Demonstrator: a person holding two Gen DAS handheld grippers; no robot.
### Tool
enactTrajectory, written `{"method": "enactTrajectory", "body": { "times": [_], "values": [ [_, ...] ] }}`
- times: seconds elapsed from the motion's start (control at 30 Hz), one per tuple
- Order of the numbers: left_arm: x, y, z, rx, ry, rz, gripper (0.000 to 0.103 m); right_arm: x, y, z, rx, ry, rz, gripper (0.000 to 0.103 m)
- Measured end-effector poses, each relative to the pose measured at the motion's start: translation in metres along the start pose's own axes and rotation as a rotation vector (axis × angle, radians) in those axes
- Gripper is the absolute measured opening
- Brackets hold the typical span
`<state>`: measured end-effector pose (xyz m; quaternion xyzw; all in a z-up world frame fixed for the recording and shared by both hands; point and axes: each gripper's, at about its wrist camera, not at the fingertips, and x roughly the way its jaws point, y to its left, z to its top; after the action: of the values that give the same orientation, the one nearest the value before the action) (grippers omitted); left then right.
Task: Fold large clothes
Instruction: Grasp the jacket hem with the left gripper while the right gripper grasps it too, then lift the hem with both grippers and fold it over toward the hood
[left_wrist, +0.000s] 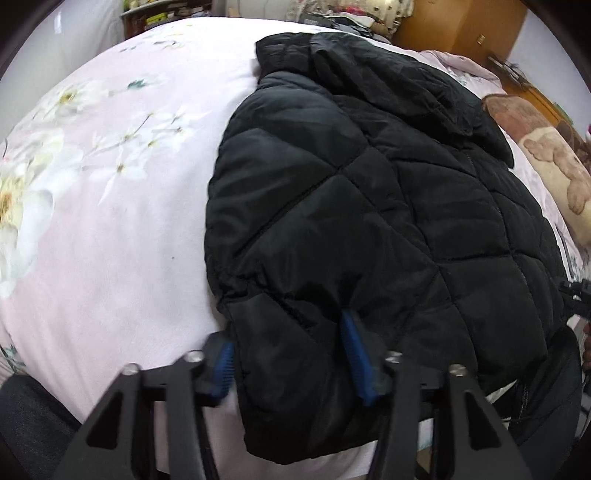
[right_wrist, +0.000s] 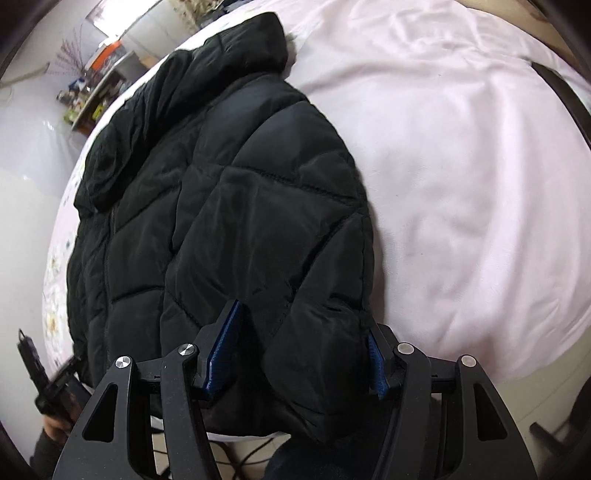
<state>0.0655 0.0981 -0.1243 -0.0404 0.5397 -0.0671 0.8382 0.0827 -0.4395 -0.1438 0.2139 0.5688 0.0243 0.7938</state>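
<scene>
A black quilted puffer jacket (left_wrist: 369, 184) lies spread on a pale pink bed sheet (left_wrist: 110, 221), its collar at the far end. In the left wrist view my left gripper (left_wrist: 290, 360) is at the jacket's near left corner. Its blue pads (left_wrist: 356, 354) press against the bunched hem from both sides. The right wrist view shows the same jacket (right_wrist: 240, 184) with my right gripper (right_wrist: 299, 358) straddling its near right corner. A puffy fold sits between those jaws. The right pad touches the fold, while a gap shows beside the left pad (right_wrist: 221, 350).
A bear-print pillow (left_wrist: 554, 166) lies at the bed's right side, with wooden furniture (left_wrist: 461, 29) behind it. A cluttered shelf (right_wrist: 92, 92) stands beyond the bed. The plain pink sheet (right_wrist: 461, 166) stretches right of the jacket. A hand (right_wrist: 55, 428) and floor cables (right_wrist: 240, 454) show below the bed edge.
</scene>
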Motion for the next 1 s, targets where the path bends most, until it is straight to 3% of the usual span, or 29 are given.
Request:
{"method": "enactTrajectory", "body": {
  "times": [0.03,0.07,0.1,0.2,0.47,0.77,1.0],
  "values": [
    [-0.003,-0.002,0.001,0.012,-0.005,0.001,0.032,-0.001,0.002,0.003,-0.002,0.002,0.009,0.042],
    [-0.009,-0.005,0.002,0.024,-0.014,0.002,0.028,-0.007,0.005,0.002,-0.013,-0.01,0.012,0.027],
    [-0.013,-0.006,0.004,0.026,-0.021,-0.003,0.022,-0.012,0.009,0.002,-0.026,-0.02,0.015,0.019],
    [-0.039,-0.002,0.009,0.004,-0.069,-0.052,0.017,-0.034,0.019,0.002,-0.049,-0.069,0.042,0.014],
    [-0.131,0.026,0.013,-0.048,-0.264,-0.149,0.015,-0.102,0.048,-0.012,-0.087,-0.195,0.137,0.012],
    [-0.187,0.044,-0.014,-0.092,-0.334,-0.209,0.015,-0.156,0.041,-0.057,-0.063,-0.277,0.234,0.012],
    [-0.204,0.046,-0.002,-0.112,-0.385,-0.246,0.015,-0.177,0.048,-0.059,-0.028,-0.354,0.288,0.012]
  ]
}}
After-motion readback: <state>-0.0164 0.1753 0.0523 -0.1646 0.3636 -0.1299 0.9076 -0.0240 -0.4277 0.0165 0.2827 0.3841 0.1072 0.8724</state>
